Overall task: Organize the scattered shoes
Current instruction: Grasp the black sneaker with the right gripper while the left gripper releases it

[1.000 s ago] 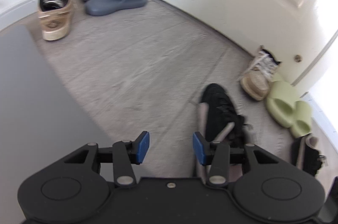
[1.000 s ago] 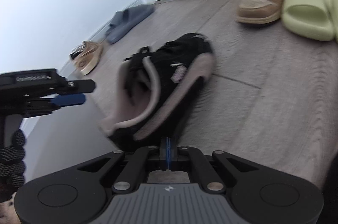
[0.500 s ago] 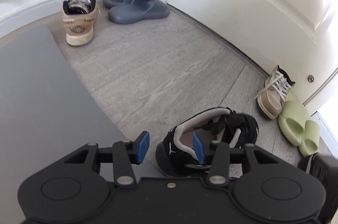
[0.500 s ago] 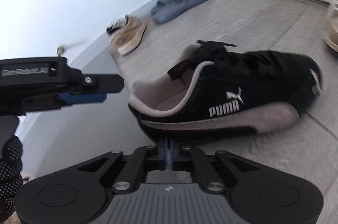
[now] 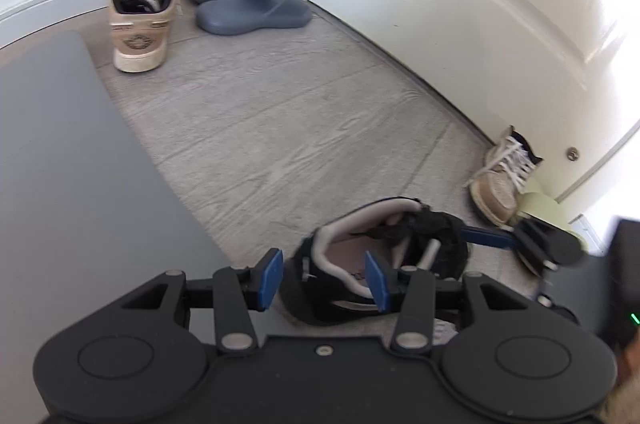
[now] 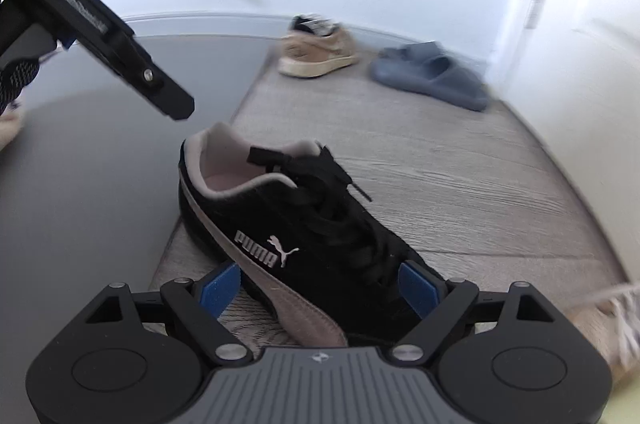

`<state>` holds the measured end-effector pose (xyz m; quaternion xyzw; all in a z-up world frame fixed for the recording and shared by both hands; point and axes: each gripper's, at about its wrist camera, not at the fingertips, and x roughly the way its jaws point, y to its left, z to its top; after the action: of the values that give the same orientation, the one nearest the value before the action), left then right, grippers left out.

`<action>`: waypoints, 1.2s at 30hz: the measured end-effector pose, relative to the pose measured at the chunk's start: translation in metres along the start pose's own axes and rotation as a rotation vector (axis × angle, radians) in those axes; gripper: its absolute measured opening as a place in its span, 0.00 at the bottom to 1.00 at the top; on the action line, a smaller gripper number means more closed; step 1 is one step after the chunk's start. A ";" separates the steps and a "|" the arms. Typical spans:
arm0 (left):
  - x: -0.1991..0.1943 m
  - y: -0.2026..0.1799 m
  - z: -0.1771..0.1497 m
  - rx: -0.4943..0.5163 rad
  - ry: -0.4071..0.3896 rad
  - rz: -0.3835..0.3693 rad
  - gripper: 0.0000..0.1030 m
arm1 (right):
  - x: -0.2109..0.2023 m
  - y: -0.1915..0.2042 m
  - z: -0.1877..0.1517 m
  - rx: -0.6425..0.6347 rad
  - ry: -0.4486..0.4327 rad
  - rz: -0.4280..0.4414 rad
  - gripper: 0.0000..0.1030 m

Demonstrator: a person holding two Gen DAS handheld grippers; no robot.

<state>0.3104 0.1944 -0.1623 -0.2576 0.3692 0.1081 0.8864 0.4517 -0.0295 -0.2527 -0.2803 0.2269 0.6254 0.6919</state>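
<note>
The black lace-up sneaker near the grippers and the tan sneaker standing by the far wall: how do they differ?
The black lace-up sneaker with the grey stripe has black laces; the tan suede sneaker with the cream sole has pale laces. The black one sits by the dark grey mat's edge, between the right gripper's open fingers; the tan one stands untouched by the baseboard, beside grey slides. Both stand upright on their soles.
</note>
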 end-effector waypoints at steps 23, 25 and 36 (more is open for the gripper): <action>0.003 -0.005 -0.006 0.018 0.025 -0.015 0.47 | 0.051 -0.027 0.057 -0.099 0.051 0.118 0.87; 0.001 -0.004 -0.005 0.017 0.022 -0.015 0.47 | 0.053 -0.029 0.055 -0.011 0.026 0.087 0.86; 0.000 0.004 -0.005 -0.017 0.011 -0.014 0.47 | 0.057 -0.011 0.064 0.459 0.045 -0.294 0.82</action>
<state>0.3059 0.1951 -0.1661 -0.2685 0.3714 0.1035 0.8827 0.4665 0.0551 -0.2420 -0.1598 0.3351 0.4440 0.8155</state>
